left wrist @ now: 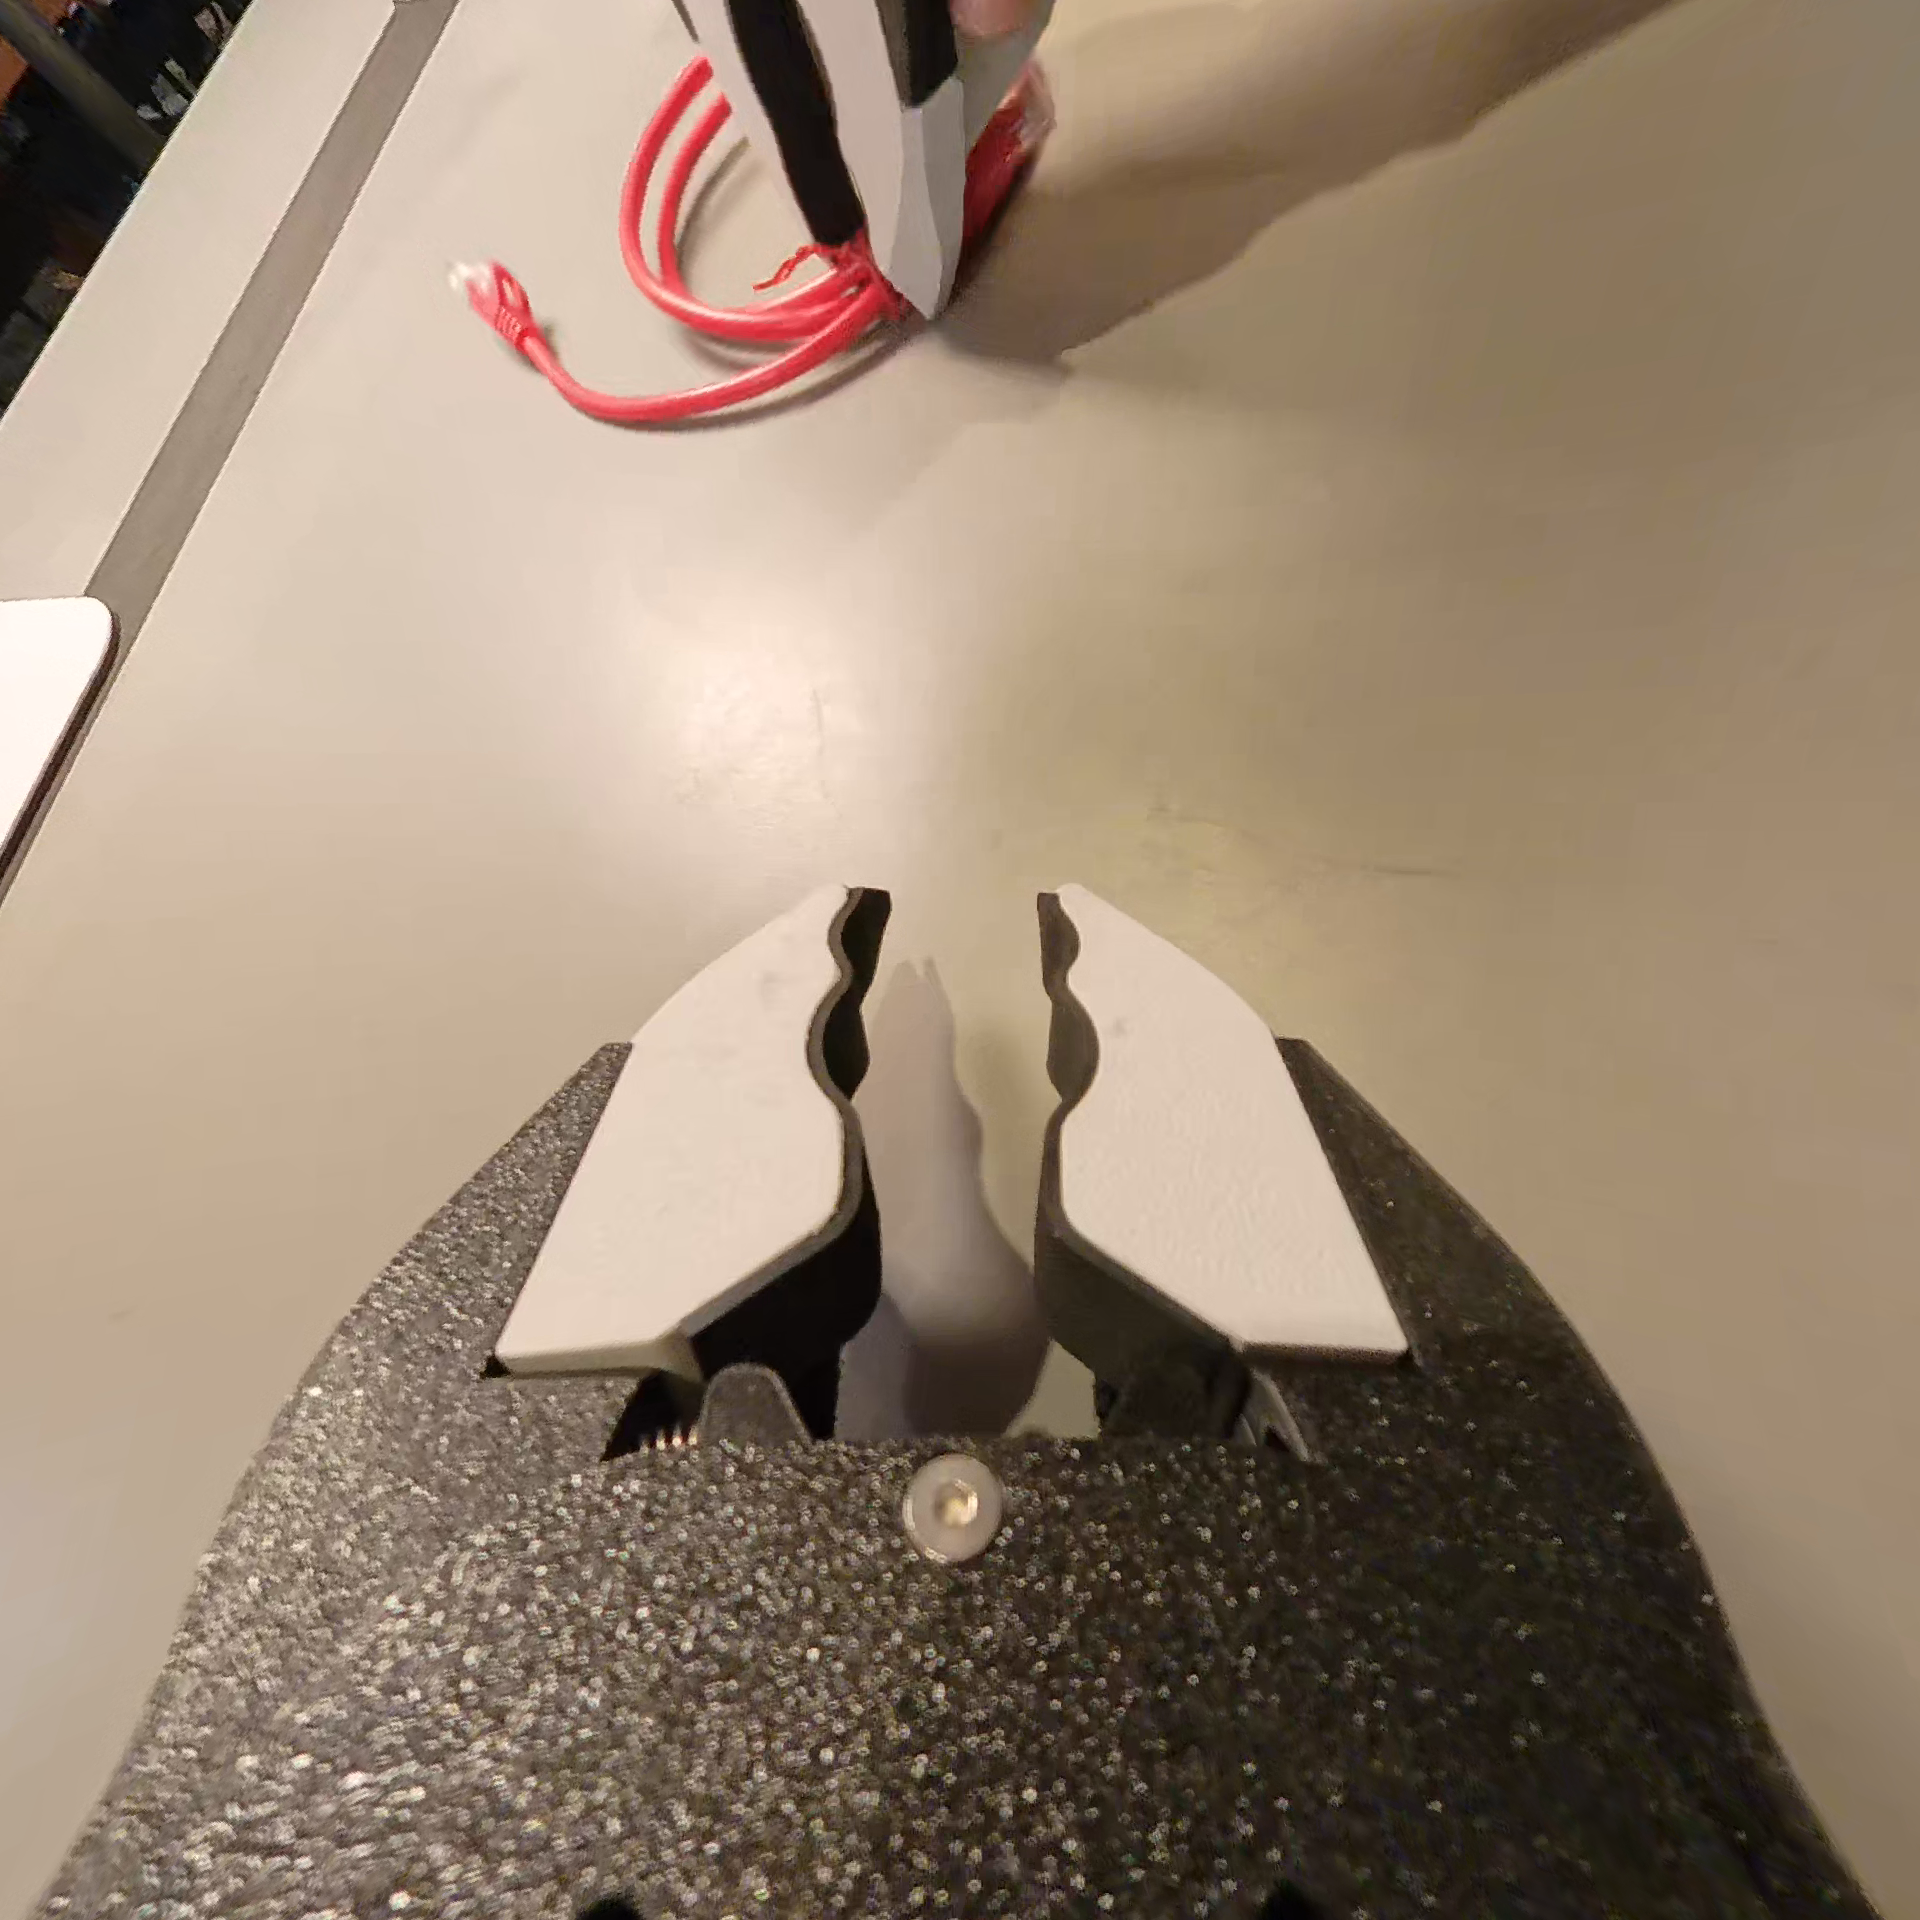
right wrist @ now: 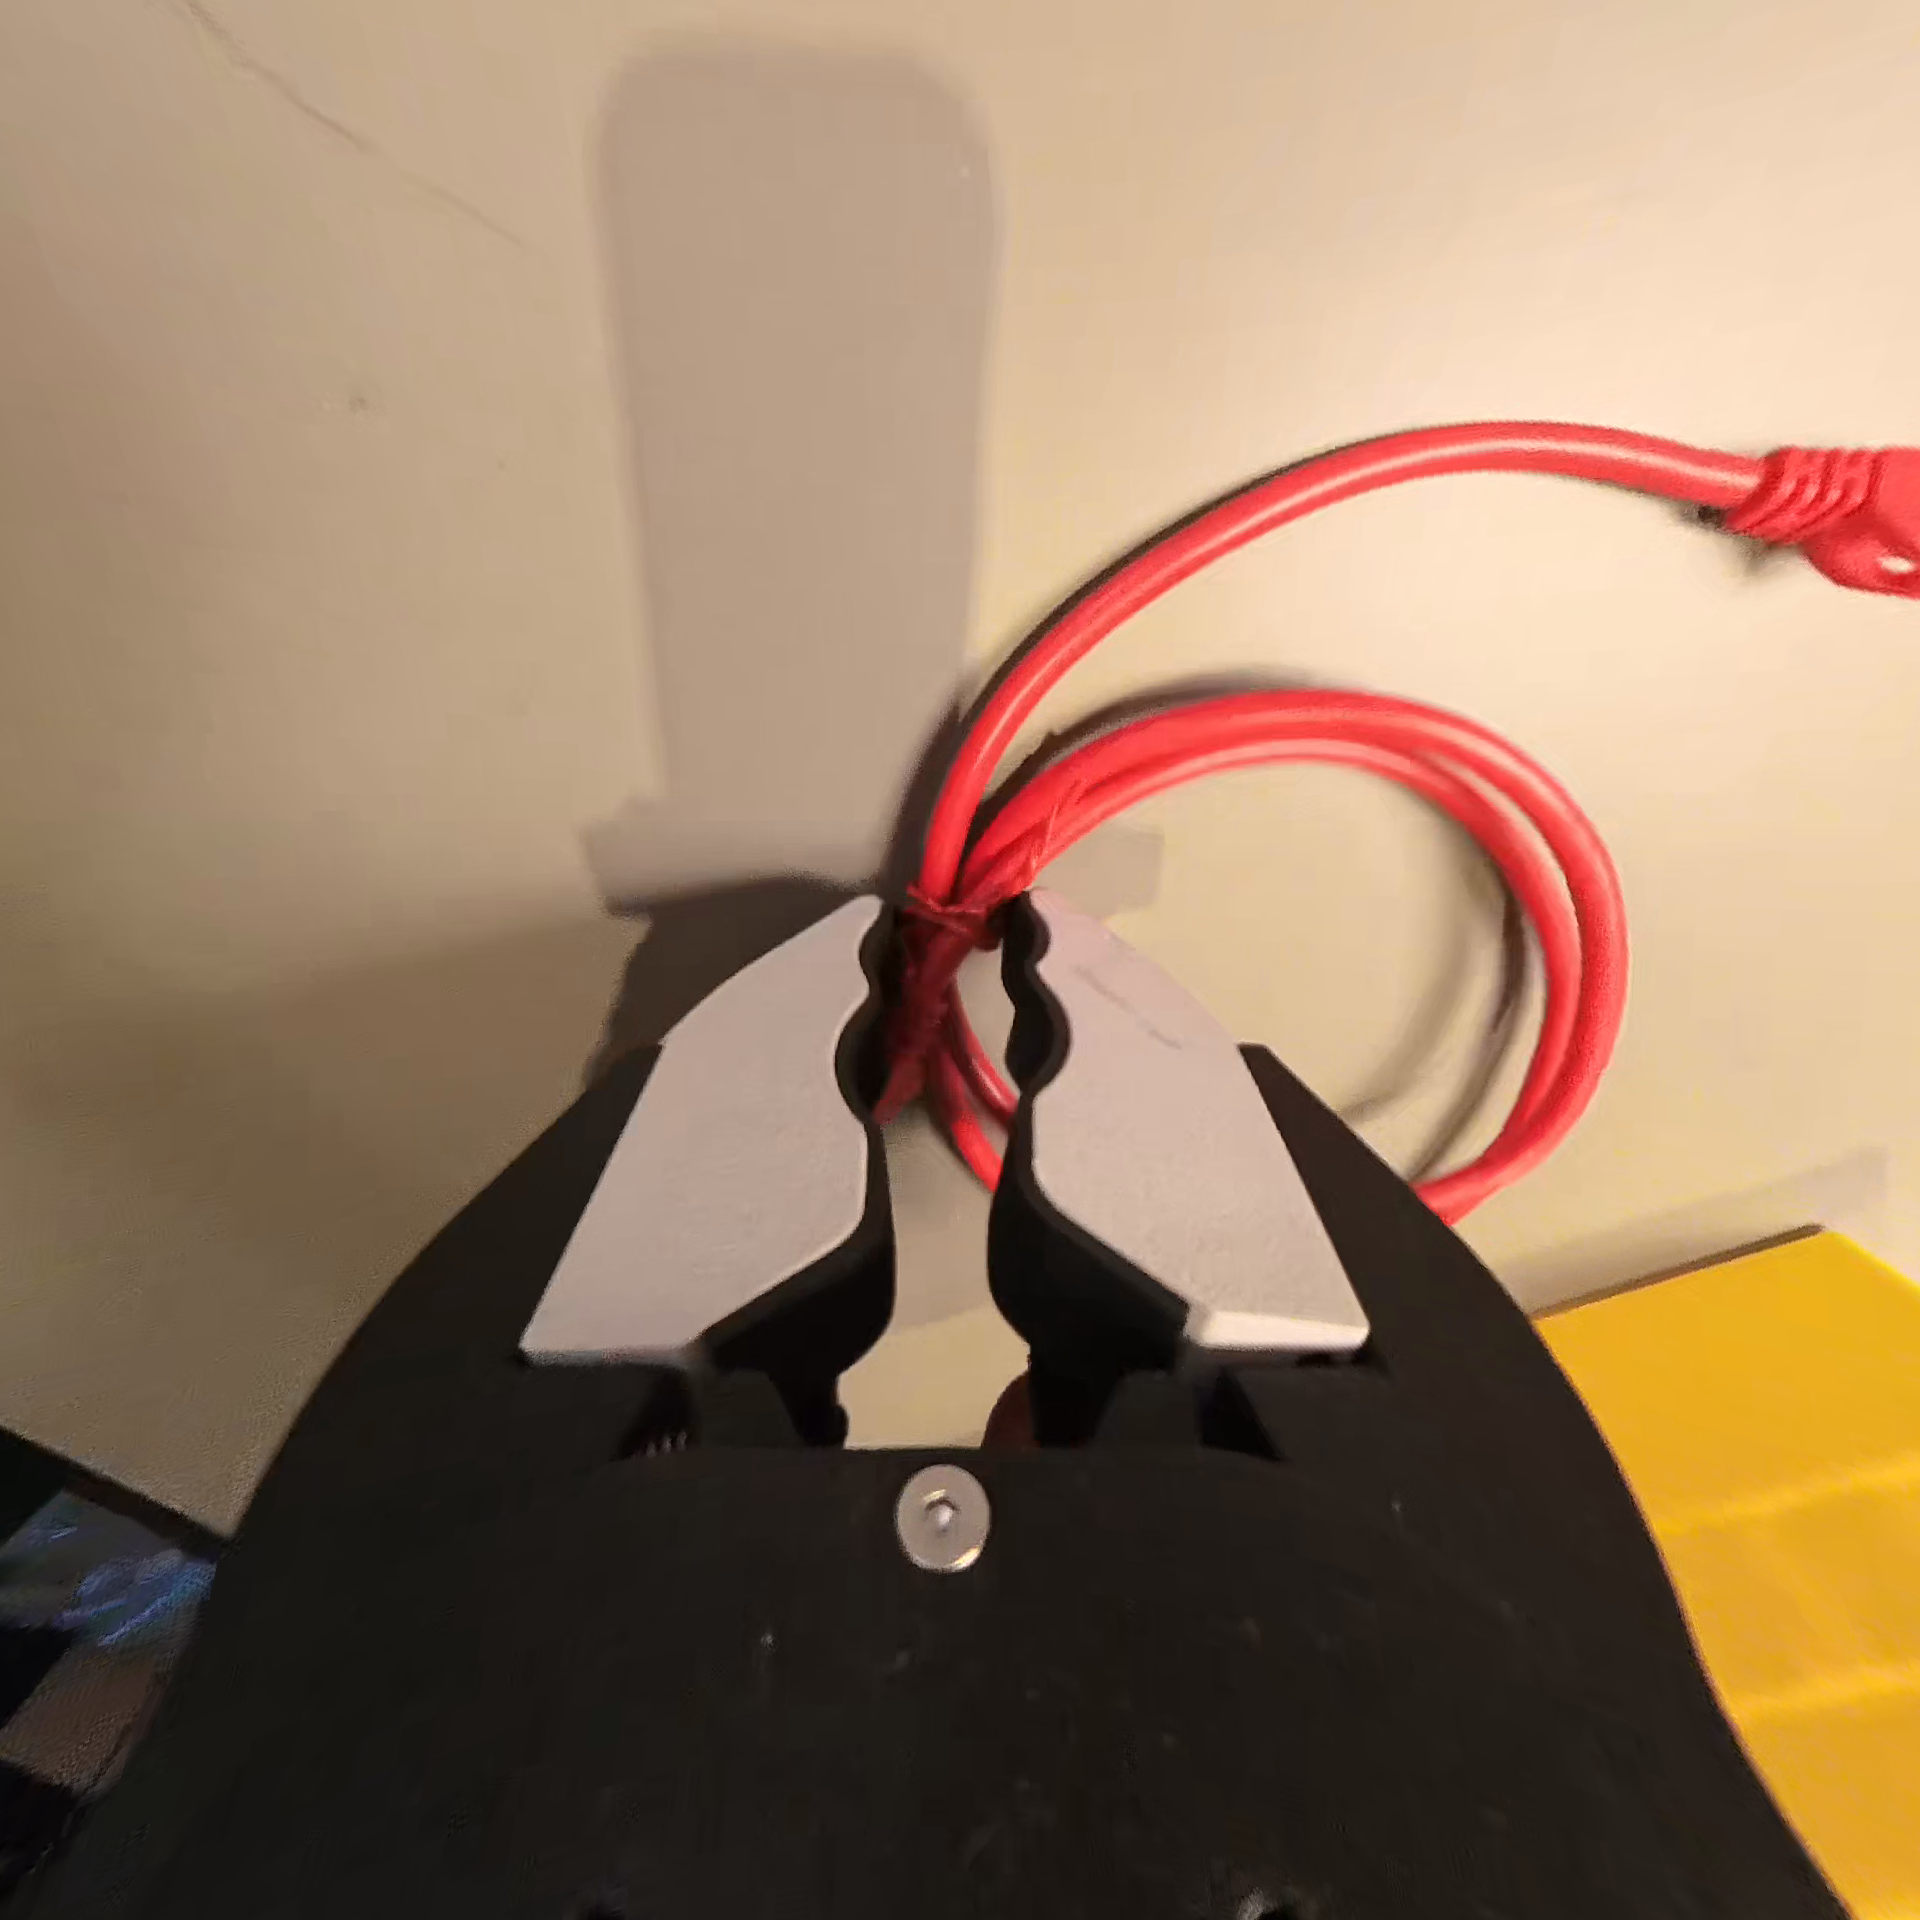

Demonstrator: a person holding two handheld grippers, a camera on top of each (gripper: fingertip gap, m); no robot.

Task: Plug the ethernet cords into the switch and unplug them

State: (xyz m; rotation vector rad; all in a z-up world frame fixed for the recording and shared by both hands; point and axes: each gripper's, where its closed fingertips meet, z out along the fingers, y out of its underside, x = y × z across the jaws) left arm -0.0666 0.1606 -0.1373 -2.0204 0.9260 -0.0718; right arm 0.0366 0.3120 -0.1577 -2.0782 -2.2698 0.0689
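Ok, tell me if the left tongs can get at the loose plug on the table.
Probably yes: left tongs are open, bare table lies between them and the plug.

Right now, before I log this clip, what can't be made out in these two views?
- Switch: in neither view.
- Red cord: right wrist view, far plug cut by the right edge.
- Right gripper: around the tied part; the blur leaves the grip uncertain.
- Left wrist view: right gripper's fingers cover part of the coil.
- Left gripper: open, empty.

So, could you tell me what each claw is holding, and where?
Right claw grips the red cord at its tied bundle; left claw holds nothing.
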